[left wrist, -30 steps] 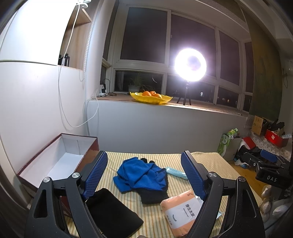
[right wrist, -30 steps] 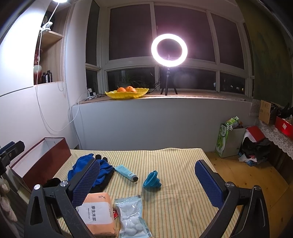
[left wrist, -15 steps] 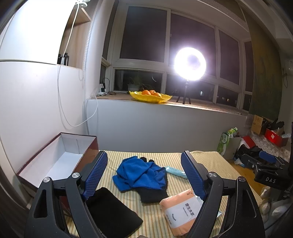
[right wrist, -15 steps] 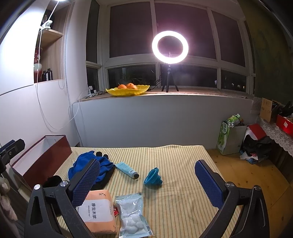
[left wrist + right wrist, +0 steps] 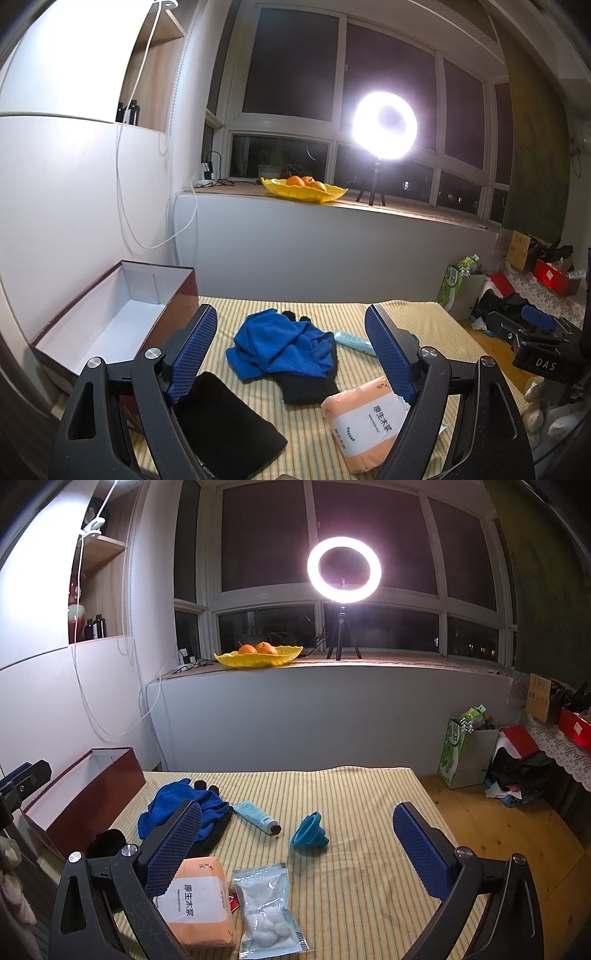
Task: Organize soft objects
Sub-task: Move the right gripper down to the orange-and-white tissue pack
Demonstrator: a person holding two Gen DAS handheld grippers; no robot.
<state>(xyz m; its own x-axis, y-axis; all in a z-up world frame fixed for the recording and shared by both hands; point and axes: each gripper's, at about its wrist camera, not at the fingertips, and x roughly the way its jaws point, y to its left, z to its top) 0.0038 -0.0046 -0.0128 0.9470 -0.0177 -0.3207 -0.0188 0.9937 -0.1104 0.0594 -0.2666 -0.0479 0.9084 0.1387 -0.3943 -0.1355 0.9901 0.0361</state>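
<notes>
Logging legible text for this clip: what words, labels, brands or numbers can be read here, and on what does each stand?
"原生木浆": white label of the orange tissue pack, also legible in the left wrist view.
"DAS": black body of the right gripper as seen from the left wrist camera.
Too small to read: smaller print under the tissue pack's heading, printing on the cotton ball bag, the teal tube, the green carton and the cardboard box.

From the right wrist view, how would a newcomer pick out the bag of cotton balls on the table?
Start at the striped yellow tablecloth and look to its near edge. Beside the orange tissue pack lies the bag of cotton balls, flat on the cloth. It is the only clear packet, with white puffs showing through.
</notes>
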